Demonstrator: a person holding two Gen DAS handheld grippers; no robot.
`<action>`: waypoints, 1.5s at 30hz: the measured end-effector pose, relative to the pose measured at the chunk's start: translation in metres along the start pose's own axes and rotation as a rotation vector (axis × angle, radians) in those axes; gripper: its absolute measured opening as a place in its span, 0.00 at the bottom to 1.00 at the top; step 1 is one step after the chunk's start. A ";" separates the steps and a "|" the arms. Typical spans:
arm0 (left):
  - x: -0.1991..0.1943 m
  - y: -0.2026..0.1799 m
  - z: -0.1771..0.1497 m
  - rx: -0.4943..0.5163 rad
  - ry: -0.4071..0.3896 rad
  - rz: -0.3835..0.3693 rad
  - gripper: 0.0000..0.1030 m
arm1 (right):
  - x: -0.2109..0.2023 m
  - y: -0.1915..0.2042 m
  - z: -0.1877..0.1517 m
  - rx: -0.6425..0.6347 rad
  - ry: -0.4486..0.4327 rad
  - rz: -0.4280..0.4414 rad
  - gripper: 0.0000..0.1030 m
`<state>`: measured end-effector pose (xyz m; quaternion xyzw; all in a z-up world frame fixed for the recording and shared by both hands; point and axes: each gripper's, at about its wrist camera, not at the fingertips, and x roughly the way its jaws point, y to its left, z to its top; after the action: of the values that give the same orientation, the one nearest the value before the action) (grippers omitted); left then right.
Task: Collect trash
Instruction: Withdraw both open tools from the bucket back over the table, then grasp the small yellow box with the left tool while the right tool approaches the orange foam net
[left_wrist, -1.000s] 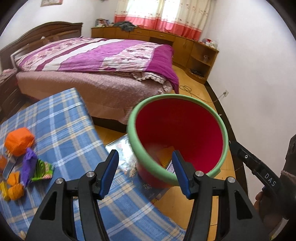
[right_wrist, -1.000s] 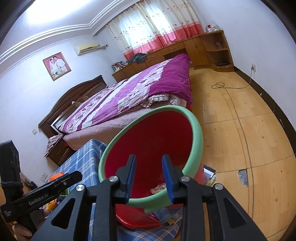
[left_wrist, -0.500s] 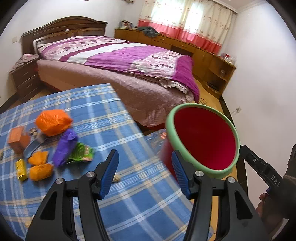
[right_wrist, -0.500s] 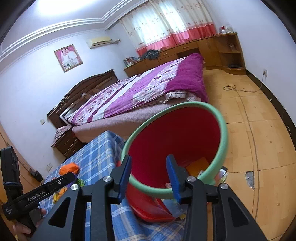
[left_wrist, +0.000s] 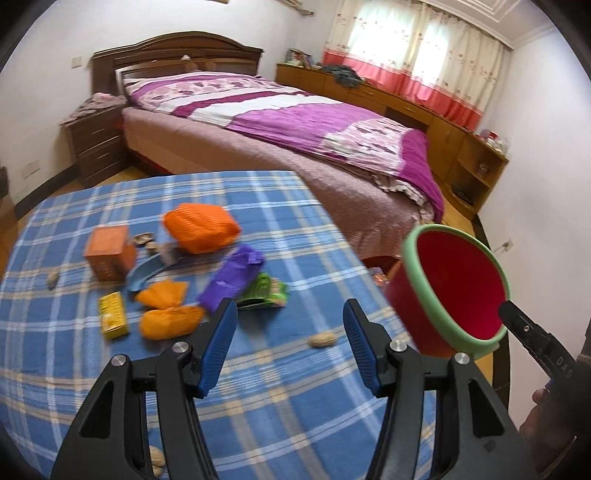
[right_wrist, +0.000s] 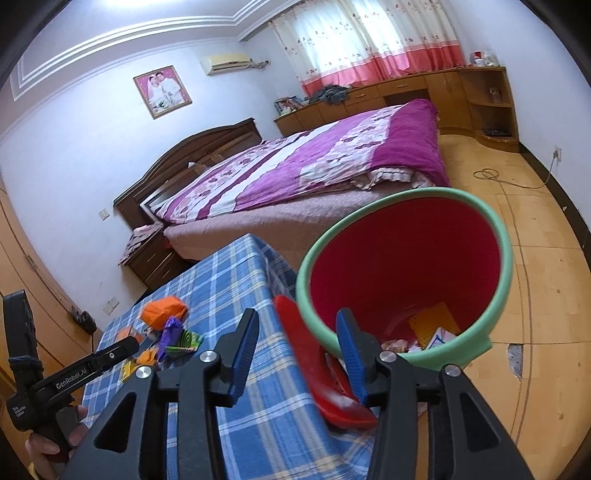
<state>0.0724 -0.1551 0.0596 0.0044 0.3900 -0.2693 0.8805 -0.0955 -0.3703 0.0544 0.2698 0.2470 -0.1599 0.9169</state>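
A red bin with a green rim (left_wrist: 458, 280) stands at the table's right edge; it also shows in the right wrist view (right_wrist: 406, 266), holding some trash. My right gripper (right_wrist: 295, 354) is open, with its right finger inside the bin's near rim. My left gripper (left_wrist: 290, 339) is open and empty above the blue plaid tablecloth (left_wrist: 258, 406). On the cloth lie an orange wrapper (left_wrist: 201, 227), an orange box (left_wrist: 109, 253), a purple wrapper (left_wrist: 232, 277), a green packet (left_wrist: 264, 291), a yellow box (left_wrist: 113, 314), crumpled orange pieces (left_wrist: 166, 314) and a peanut (left_wrist: 322, 340).
A bed with a purple cover (left_wrist: 295, 122) stands behind the table. A dark nightstand (left_wrist: 94, 142) is to its left, wooden cabinets (left_wrist: 406, 103) along the far wall. Wooden floor (right_wrist: 535, 258) lies right of the bin. A red lid (right_wrist: 325, 369) lies by the bin.
My left gripper has swung left from over the bin to over the table trash. My right gripper has opened wider at the bin's rim.
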 end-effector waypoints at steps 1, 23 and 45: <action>-0.001 0.005 -0.001 -0.008 -0.001 0.007 0.58 | 0.002 0.002 0.000 -0.003 0.008 0.004 0.46; 0.007 0.117 -0.013 -0.185 0.024 0.243 0.58 | 0.039 0.044 -0.015 -0.072 0.116 0.043 0.49; 0.049 0.151 -0.019 -0.188 0.107 0.290 0.34 | 0.066 0.083 -0.021 -0.156 0.194 0.073 0.51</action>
<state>0.1584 -0.0450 -0.0174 -0.0075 0.4550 -0.1014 0.8847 -0.0140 -0.3021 0.0377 0.2206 0.3362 -0.0796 0.9121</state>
